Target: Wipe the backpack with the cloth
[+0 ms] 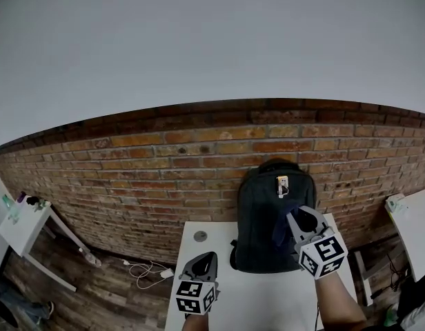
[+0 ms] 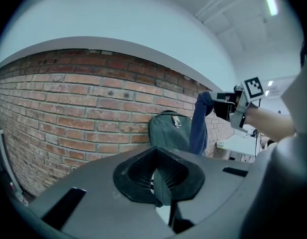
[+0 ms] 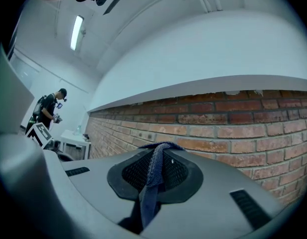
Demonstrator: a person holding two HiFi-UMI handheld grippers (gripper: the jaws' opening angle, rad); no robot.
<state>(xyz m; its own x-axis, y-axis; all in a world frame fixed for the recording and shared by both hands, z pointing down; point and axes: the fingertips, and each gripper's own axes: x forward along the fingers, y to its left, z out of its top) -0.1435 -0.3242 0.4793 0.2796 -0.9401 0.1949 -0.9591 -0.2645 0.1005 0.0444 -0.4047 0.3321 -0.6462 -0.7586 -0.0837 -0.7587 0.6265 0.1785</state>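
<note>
A dark grey backpack (image 1: 268, 219) stands upright on the white table (image 1: 268, 302), leaning on the brick wall. My right gripper (image 1: 302, 216) is raised in front of the backpack's right half, shut on a dark blue cloth (image 1: 282, 230) that hangs down against the bag. In the right gripper view the cloth (image 3: 153, 173) runs pinched between the jaws, and the right gripper (image 3: 156, 149) points at the wall. My left gripper (image 1: 205, 261) hovers over the table left of the backpack, shut with nothing in it. From the left gripper (image 2: 156, 176) I see the backpack (image 2: 168, 131) and the hanging cloth (image 2: 198, 126).
A small round disc (image 1: 200, 236) lies on the table's far left corner. A white cable (image 1: 147, 271) lies on the wooden floor to the left. White side tables stand at the left (image 1: 26, 226) and at the right (image 1: 412, 219). A person (image 3: 49, 108) stands far off.
</note>
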